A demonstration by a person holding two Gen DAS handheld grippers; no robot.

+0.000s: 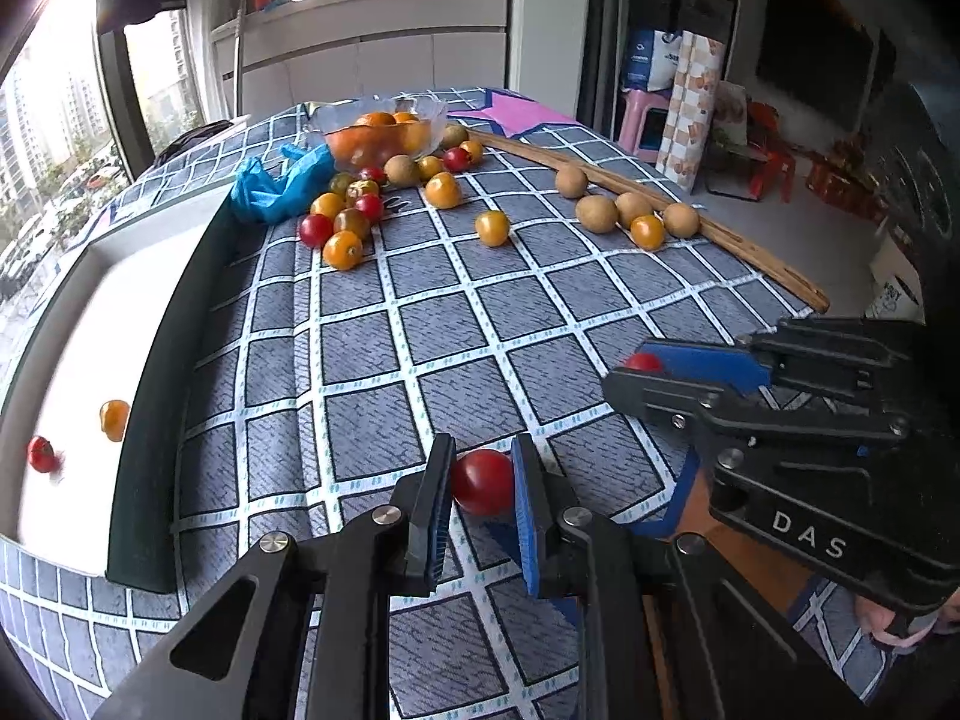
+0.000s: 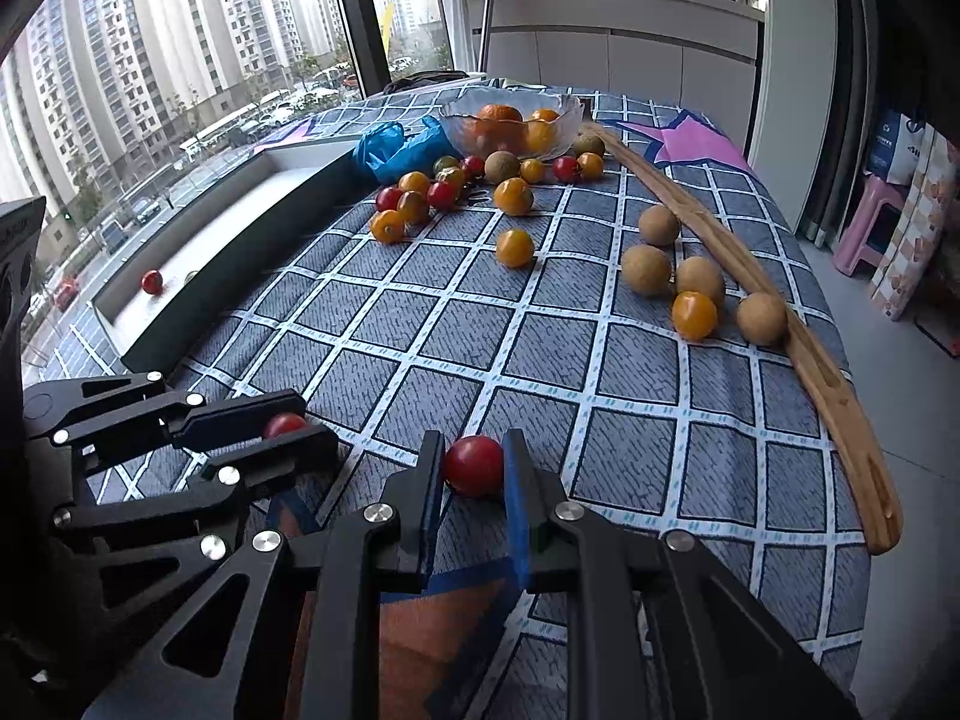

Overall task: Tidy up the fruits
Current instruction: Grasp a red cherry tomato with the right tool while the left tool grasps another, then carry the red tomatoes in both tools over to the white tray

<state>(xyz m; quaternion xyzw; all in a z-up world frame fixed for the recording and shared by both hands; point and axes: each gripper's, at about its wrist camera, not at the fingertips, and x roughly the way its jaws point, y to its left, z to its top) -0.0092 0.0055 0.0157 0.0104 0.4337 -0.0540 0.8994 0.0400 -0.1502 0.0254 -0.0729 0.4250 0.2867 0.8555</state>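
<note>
My left gripper (image 1: 480, 483) is shut on a red cherry tomato (image 1: 483, 481) just above the checked tablecloth. My right gripper (image 2: 474, 468) is shut on another red cherry tomato (image 2: 474, 465); in the left wrist view it shows at the right (image 1: 645, 367). The left gripper also shows in the right wrist view (image 2: 288, 427) with its tomato (image 2: 284, 423). A white tray (image 1: 90, 312) with a dark rim lies at the left and holds a red tomato (image 1: 41, 453) and a yellow one (image 1: 114, 419). Several red and yellow tomatoes (image 1: 342, 222) lie loose far ahead.
A glass bowl (image 1: 378, 132) of oranges stands at the far end, with a blue bag (image 1: 276, 186) beside it. Several brown round fruits (image 1: 597, 213) lie by a long bamboo stick (image 1: 690, 222) along the right edge. A pink stool (image 2: 870, 228) stands on the floor.
</note>
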